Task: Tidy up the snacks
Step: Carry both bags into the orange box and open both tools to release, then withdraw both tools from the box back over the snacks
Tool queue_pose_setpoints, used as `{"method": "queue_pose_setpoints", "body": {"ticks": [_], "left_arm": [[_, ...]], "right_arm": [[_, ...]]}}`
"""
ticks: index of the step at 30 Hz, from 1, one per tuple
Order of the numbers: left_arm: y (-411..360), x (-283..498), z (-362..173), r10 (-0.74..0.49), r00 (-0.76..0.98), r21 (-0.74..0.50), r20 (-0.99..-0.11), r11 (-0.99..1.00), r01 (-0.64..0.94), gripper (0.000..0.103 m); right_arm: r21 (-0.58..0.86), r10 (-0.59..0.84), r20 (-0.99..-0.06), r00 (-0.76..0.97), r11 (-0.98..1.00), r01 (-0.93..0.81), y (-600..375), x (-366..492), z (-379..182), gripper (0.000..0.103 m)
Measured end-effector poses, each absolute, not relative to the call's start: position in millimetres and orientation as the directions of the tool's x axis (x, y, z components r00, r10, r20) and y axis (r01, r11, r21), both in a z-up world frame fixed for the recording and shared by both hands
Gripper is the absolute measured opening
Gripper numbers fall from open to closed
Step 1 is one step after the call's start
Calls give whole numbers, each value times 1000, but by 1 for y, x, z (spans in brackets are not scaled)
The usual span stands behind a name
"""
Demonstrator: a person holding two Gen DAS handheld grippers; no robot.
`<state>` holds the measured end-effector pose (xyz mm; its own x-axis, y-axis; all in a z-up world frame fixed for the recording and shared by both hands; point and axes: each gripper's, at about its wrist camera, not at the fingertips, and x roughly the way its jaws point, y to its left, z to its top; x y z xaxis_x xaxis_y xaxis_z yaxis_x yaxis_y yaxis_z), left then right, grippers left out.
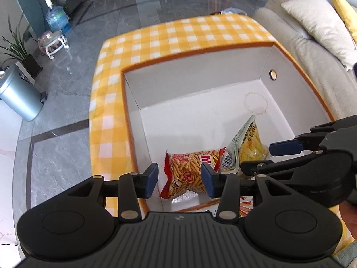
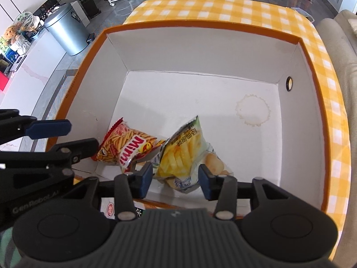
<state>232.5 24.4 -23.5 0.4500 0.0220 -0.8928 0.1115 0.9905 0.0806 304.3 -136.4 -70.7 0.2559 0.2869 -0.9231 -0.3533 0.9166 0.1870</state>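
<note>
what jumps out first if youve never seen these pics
Two bright snack bags lie side by side on the white floor of the orange-rimmed box: a red Mimi bag and, to its right, a green fries bag. An open claw hangs above each, the left claw and right claw. The yellow checked tablecloth lies underneath.

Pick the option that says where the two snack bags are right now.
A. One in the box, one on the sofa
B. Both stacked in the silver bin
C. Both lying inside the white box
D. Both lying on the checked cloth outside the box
C: the red snack bag and the green snack bag lie side by side on the floor of the white box.
</note>
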Motion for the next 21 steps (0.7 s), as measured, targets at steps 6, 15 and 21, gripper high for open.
{"method": "queue_pose_setpoints", "body": {"ticks": [6, 15, 21], "left_arm": [[27, 209, -1, 37, 527, 92, -849, 992, 80, 58], [28, 165, 23, -1, 603, 48, -798, 997, 64, 60], [25, 136, 30, -39, 649, 5, -760, 998, 65, 60]], "right_arm": [[176, 283, -909, 305, 926, -334, -141, 291, -56, 54], [123, 255, -856, 449, 945, -302, -157, 251, -29, 60], [106, 264, -796, 545, 946, -305, -166, 214, -7, 60]]}}
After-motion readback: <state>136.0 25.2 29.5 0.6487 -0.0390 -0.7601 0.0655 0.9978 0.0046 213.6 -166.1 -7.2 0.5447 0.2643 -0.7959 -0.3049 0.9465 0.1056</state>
